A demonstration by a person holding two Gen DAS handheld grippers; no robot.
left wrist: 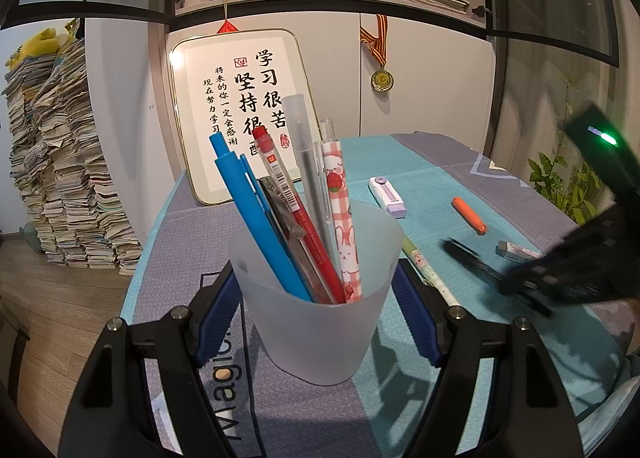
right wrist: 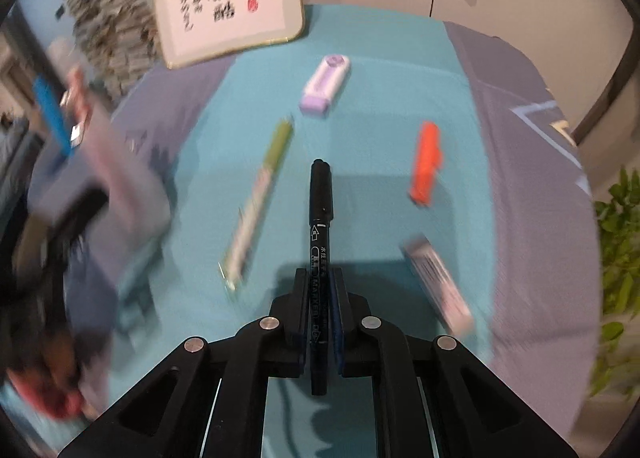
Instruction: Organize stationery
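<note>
My right claw (right wrist: 320, 298) was clenched on the black marker (right wrist: 320, 210), whose long axis ran straight ahead between the pads. The cup (left wrist: 316, 298), gripped by my left claw (left wrist: 316, 322), lay off to its left, already crowded with pens. The green pen (right wrist: 260, 198) lay between them on the cloth.

Items counted relative to the frosted cup (left wrist: 316, 298). Inside the cup: six pens, namely two blue (left wrist: 256, 218), one dark (left wrist: 280, 214), one red (left wrist: 296, 210), one clear-capped grey (left wrist: 308, 162) and one pink-patterned (left wrist: 344, 226). On the cloth right of the cup: one green-capped pen (right wrist: 256, 202), one black marker (right wrist: 320, 226), one orange highlighter (right wrist: 426, 162), two erasers, lilac (right wrist: 325, 84) and sleeved (right wrist: 436, 282).
</note>
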